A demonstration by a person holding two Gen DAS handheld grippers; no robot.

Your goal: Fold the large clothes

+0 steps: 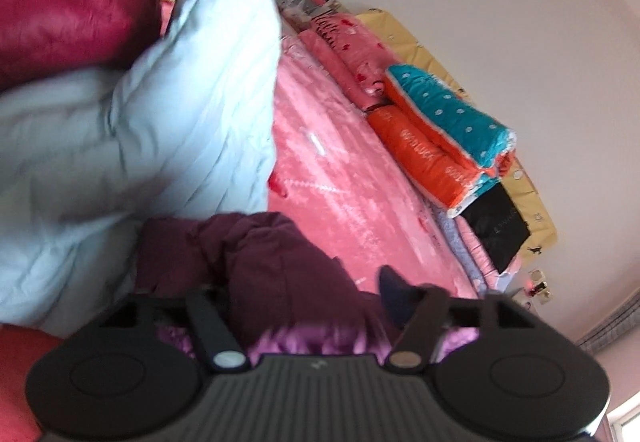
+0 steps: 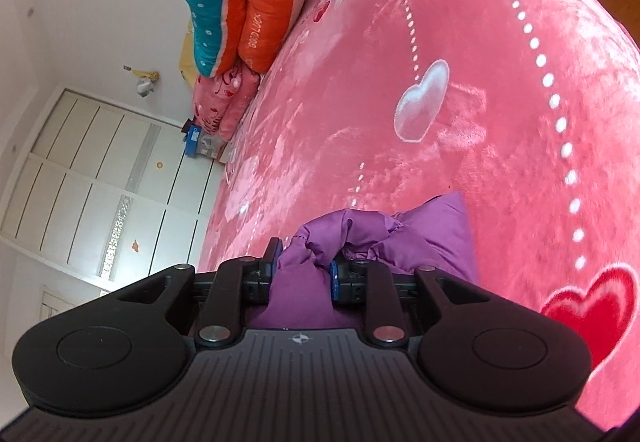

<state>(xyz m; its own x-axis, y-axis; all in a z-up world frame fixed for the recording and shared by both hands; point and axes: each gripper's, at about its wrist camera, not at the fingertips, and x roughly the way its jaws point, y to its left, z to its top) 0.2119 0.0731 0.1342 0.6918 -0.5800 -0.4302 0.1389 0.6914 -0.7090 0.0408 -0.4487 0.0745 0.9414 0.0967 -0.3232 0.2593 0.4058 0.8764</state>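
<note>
A purple padded garment (image 2: 420,238) lies bunched on the pink bed cover (image 2: 480,81). My right gripper (image 2: 305,264) is shut on a fold of it, with the blue pads (image 2: 334,274) pressing the fabric from both sides. In the left wrist view the same garment (image 1: 260,254) looks dark purple, with shiny lilac lining near the camera. My left gripper (image 1: 288,292) stands open and wide around that bunch. One blue fingertip (image 1: 394,294) shows beside the cloth; the other is hidden behind it.
A light blue quilt (image 1: 160,101) and a crimson padded garment (image 1: 72,1) are piled at the left. Folded orange and teal bedding (image 1: 448,133) (image 2: 240,1) and a black item (image 1: 496,234) line the wall side. A white wardrobe (image 2: 100,181) stands beyond the bed.
</note>
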